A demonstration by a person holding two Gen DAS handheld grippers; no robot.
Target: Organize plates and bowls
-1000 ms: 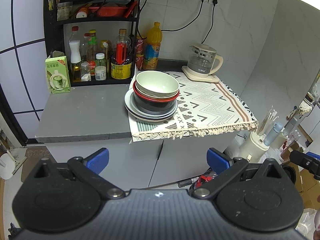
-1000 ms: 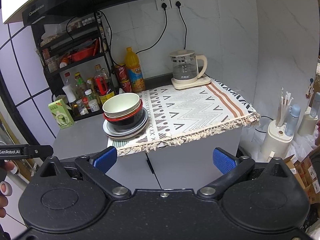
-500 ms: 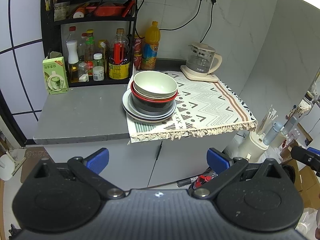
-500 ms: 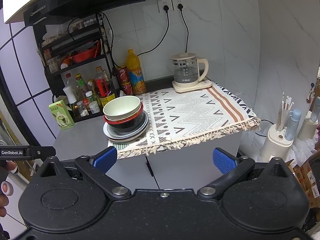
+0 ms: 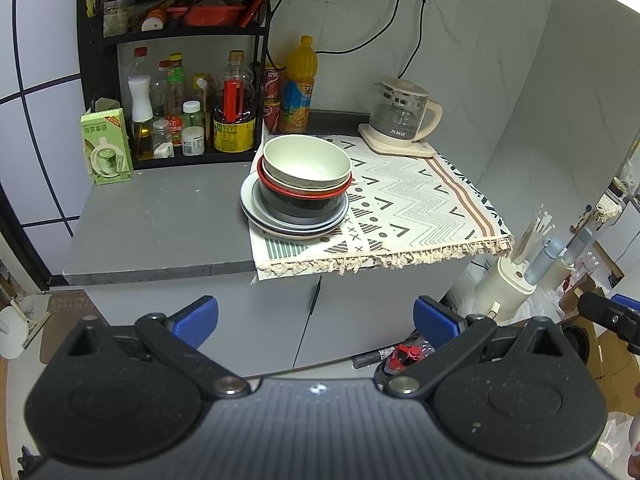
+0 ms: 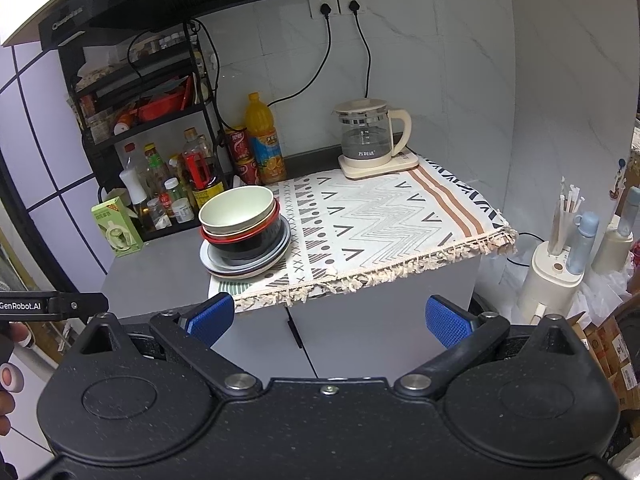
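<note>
A stack of dishes stands on the left end of the patterned cloth (image 5: 420, 204): a pale green bowl (image 5: 306, 160) on top, a red-rimmed black bowl (image 5: 304, 204) under it, and grey plates (image 5: 256, 210) at the bottom. The same stack shows in the right wrist view, with the green bowl (image 6: 236, 210) uppermost. My left gripper (image 5: 316, 320) is open and empty, well in front of and below the counter. My right gripper (image 6: 328, 316) is open and empty, also short of the counter edge.
A black rack with bottles (image 5: 192, 108) and a green carton (image 5: 106, 146) stand at the back left on the grey counter (image 5: 160, 224). A glass kettle (image 5: 400, 114) sits at the back right. A white holder with straws (image 6: 556, 268) stands on the floor side, right.
Both grippers have drifted slightly closer to the counter; the dish stack sits a little nearer the middle of each view. Both stay open and empty.
</note>
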